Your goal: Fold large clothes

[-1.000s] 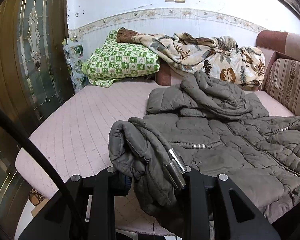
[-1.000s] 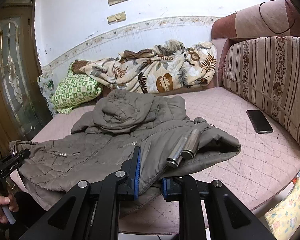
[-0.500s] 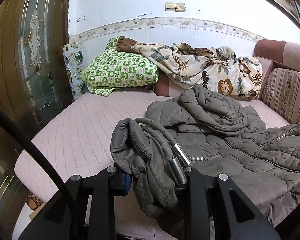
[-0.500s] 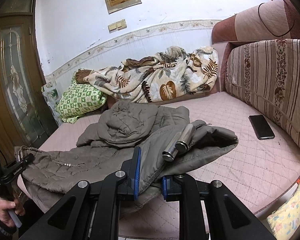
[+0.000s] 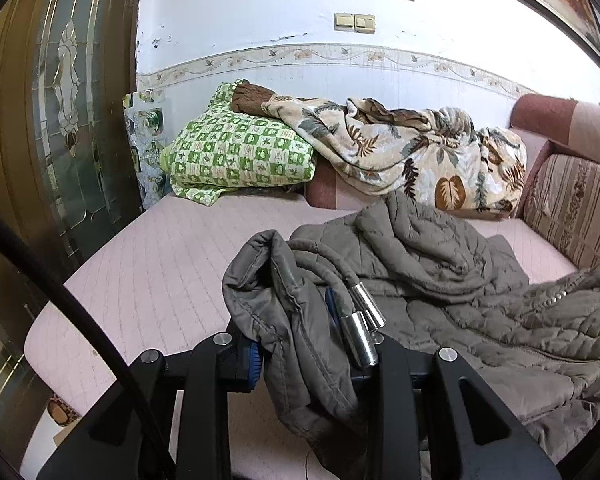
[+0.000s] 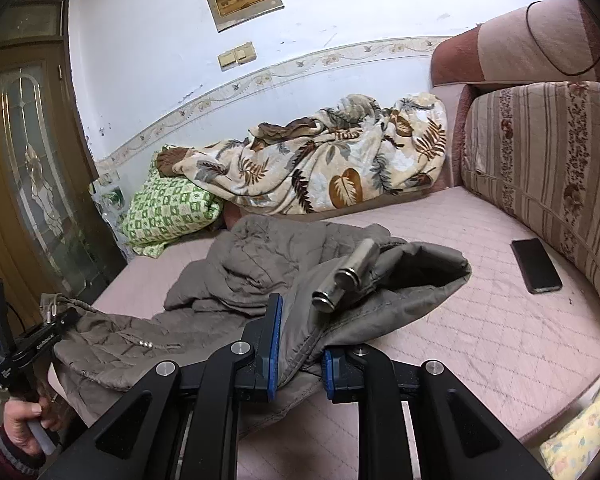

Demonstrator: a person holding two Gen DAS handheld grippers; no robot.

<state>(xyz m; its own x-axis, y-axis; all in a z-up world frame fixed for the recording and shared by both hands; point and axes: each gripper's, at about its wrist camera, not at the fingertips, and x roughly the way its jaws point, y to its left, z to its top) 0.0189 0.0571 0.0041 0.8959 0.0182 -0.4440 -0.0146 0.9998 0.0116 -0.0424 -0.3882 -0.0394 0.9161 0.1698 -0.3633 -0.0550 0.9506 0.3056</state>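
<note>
Raised higher vs 1 s ago: left gripper & right gripper both clamped on jacket hem corners; no containers.

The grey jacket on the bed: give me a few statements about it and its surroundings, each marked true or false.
1. Both the left gripper and the right gripper are shut on the grey jacket. True.
2. A black phone lies on the jacket. False: it lies on the pink mattress, apart from it.
3. A leaf-print blanket is bunched against the wall. True.
4. The green checked pillow sits on the jacket. False: it lies beyond it, by the blanket.
</note>
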